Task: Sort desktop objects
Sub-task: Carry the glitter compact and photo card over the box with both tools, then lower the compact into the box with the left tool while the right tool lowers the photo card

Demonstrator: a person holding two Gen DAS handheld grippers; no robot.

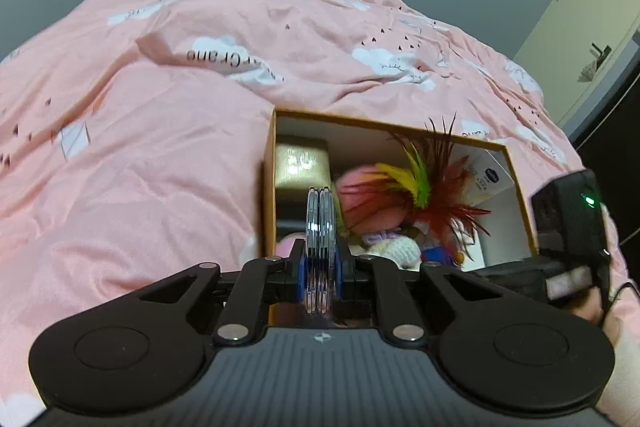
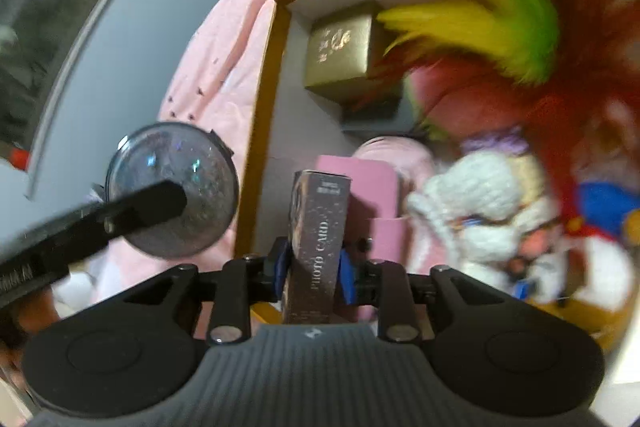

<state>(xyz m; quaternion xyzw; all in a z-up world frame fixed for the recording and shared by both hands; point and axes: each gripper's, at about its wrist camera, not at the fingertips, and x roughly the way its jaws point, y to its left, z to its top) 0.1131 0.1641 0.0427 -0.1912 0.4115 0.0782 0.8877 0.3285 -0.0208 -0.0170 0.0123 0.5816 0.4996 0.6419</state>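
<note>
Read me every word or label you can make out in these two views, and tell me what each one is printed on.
"PHOTO CARD": on the dark card box between the right gripper's pads.
"Crane": upside down on the pink bedsheet; the letters before it are lost in a fold.
Smaller print on top of the card box: too small to read.
Gold box: an ornament, no legible words.
White package with a blue oval logo: too blurred.

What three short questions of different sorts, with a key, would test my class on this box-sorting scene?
1. True or false: the left gripper holds a clear round disc.
2. What words are printed on the small box between the right gripper's fingers?
3. The gold box sits in the open cardboard box's: A) far left corner, B) centre?

Key: 1 true; 2 PHOTO CARD; 3 A.
</note>
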